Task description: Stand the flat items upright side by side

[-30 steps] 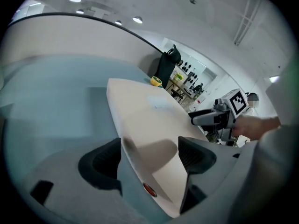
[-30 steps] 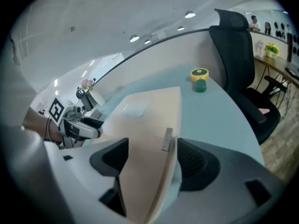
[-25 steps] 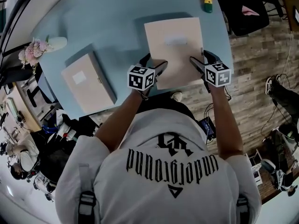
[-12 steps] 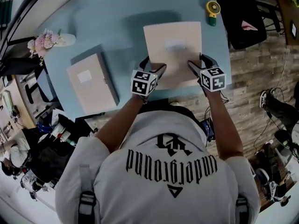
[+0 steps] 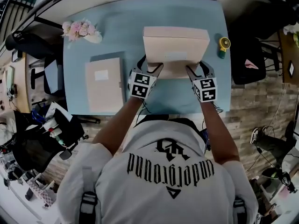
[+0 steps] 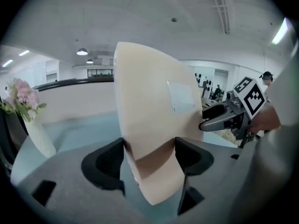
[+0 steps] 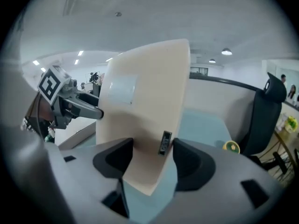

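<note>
Head view: shows a beige box tipped up steeply near the middle of the blue surface, labelled face toward the person, narrow top edge uppermost. Grips it near its lower corners with the left tool and the right tool, one at each side. Leaves a second box lying flat to the left, well apart. Places flowers at the far left corner and a small yellow gadget just beside the raised box's right end.

Left gripper view: pinches the box between the left tool's jaws, just drawn closer, pads pressing both faces. Catches the right tool at the opposite side, flowers at left.

Right gripper view: clamps the box likewise in the right tool, jaws just drawn closer, one pad beside a dark clasp. Catches the yellow gadget on the surface behind.
</note>
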The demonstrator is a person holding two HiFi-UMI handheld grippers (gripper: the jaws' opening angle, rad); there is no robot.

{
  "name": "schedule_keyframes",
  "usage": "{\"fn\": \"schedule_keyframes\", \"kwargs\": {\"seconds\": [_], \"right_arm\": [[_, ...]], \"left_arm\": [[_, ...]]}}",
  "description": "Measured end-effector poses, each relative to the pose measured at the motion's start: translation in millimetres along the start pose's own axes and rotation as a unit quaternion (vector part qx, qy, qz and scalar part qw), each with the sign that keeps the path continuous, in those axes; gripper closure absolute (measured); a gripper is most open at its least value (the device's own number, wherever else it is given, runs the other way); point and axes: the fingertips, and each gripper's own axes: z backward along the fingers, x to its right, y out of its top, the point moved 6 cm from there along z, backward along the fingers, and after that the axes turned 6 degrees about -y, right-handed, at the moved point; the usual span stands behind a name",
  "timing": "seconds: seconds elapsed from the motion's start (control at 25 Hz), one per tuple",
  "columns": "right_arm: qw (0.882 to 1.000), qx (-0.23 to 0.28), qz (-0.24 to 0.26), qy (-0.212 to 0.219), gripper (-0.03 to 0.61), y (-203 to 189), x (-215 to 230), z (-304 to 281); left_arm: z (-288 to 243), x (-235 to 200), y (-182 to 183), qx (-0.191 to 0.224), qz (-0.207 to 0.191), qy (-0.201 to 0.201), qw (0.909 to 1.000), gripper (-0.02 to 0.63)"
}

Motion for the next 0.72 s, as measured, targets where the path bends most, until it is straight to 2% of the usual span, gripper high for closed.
{"fn": "schedule_keyframes", "kwargs": {"seconds": [0.2, 0.36, 0.48, 0.72], "right_arm": [[0.997, 0.056, 0.044, -0.034, 0.318, 34, -13, -7], [0.991, 0.089, 0.067, -0.067, 0.322, 40, -16, -12], [0.989, 0.091, 0.079, -0.088, 0.328, 32, -14, -15], [0.99, 0.074, 0.073, -0.094, 0.333, 10, -14, -28]], "left_arm": [[11, -19, 15, 0.029, -0.02, 0.039, 0.9986, 0.267], [8, -23, 12, 0.045, -0.043, 0.067, 0.9958, 0.267], [1, -22, 7, 0.045, -0.056, 0.073, 0.9947, 0.267], [-12, -23, -7, 0.032, -0.058, 0.07, 0.9953, 0.267]]}}
